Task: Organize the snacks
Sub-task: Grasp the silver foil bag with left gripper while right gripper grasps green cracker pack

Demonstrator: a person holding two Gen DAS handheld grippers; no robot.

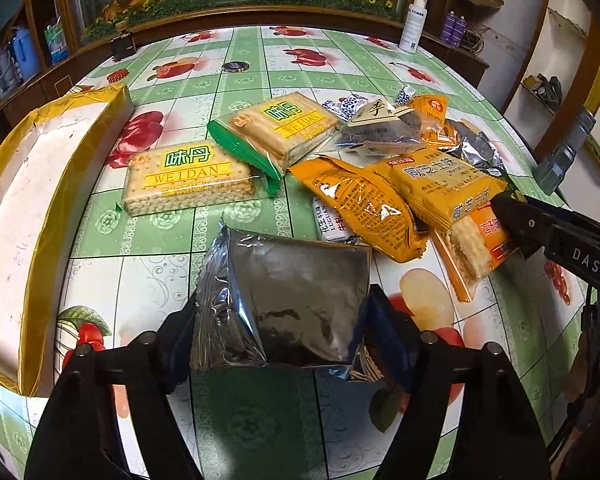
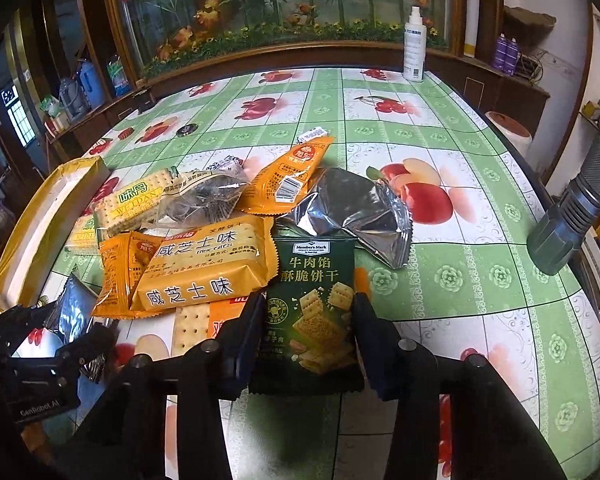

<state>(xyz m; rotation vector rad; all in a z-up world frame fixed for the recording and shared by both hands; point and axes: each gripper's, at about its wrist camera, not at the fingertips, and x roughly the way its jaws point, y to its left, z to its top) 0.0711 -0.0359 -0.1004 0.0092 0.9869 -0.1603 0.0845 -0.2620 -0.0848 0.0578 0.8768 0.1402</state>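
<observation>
Gold-rimmed box (image 1: 80, 120), white inside

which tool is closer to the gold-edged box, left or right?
Left. The left tool, clamped on a silver packet, sits just beside the gold-edged box. The right tool, on a green cracker packet, is beyond the snack pile.

Crinkled glossy foil packet (image 1: 300, 300); shiny patterned plastic tablecloth (image 1: 244, 420).
</observation>
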